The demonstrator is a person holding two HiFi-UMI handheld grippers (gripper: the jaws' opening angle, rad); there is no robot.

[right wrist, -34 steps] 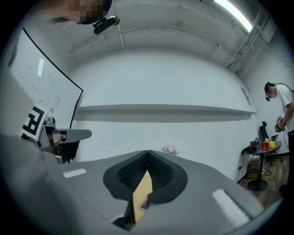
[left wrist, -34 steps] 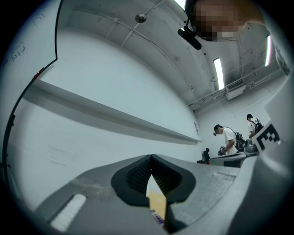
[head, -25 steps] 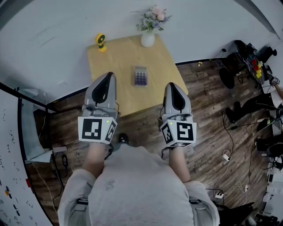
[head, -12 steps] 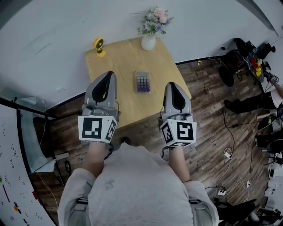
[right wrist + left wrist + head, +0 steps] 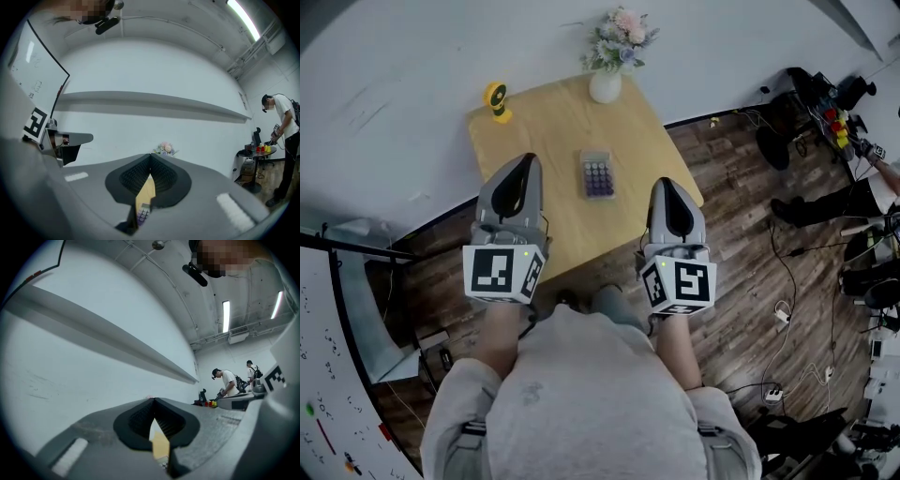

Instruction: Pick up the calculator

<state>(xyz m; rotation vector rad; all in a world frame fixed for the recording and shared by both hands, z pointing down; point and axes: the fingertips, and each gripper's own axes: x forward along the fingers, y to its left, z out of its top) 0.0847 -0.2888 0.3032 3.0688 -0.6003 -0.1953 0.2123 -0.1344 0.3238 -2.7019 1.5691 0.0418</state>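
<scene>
The calculator (image 5: 598, 174), grey with purple keys, lies flat near the middle of the small light-wood table (image 5: 553, 131). Both grippers hover over the table's near edge, short of the calculator. My left gripper (image 5: 526, 157) is to the calculator's left, shut and empty. To its right and slightly nearer me, my right gripper (image 5: 667, 180) is also shut and empty. In the right gripper view the calculator (image 5: 143, 214) shows through the slit below the closed jaws (image 5: 150, 154). The left gripper view shows closed jaws (image 5: 153, 399) with a sliver of the table (image 5: 160, 446) below them.
A white vase of flowers (image 5: 607, 82) stands at the table's far edge and a small yellow object (image 5: 495, 98) at its far left corner. A white wall runs behind. Cables (image 5: 783, 323), dark chairs and a cluttered round table (image 5: 839, 127) occupy the wood floor at right.
Both grippers have moved forward and slightly down toward the table. The calculator now sits a little nearer to them in the head view. A foot has appeared below, between the grippers.
</scene>
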